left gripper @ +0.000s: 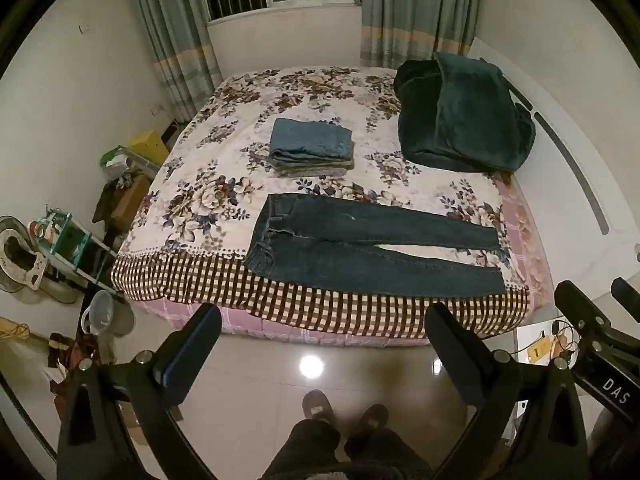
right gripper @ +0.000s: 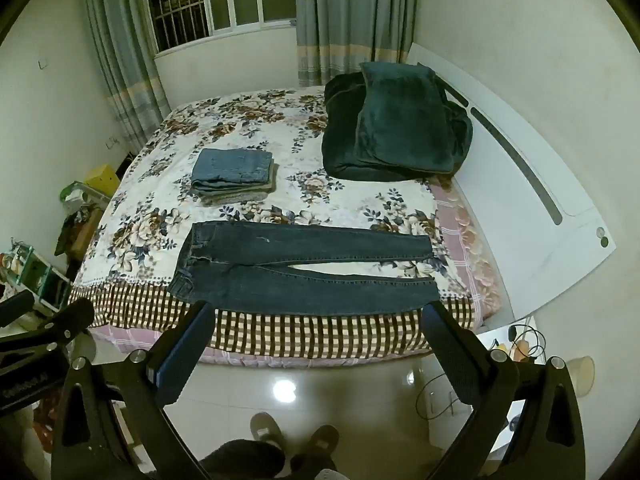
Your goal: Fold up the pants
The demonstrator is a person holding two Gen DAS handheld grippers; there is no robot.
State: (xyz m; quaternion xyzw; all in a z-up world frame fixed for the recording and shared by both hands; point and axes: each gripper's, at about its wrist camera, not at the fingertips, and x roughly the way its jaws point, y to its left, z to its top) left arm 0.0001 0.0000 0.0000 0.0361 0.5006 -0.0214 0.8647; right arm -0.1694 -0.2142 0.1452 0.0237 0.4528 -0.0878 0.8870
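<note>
Dark blue jeans (left gripper: 360, 246) lie flat along the near edge of the bed, waistband to the left, legs stretching right; they also show in the right wrist view (right gripper: 296, 270). My left gripper (left gripper: 322, 316) is open and empty, held above the floor short of the bed. My right gripper (right gripper: 318, 312) is open and empty, its fingertips in front of the jeans' near edge, not touching. A stack of folded lighter jeans (left gripper: 311, 146) sits behind on the bed, also in the right wrist view (right gripper: 234, 174).
The bed (left gripper: 208, 200) has a floral cover with a checked border. A dark green folded blanket (left gripper: 464, 116) lies at the back right by the white headboard (right gripper: 532, 184). Clutter and a shelf (left gripper: 68, 248) stand on the left. Shiny tiled floor (left gripper: 260, 364) and my feet are below.
</note>
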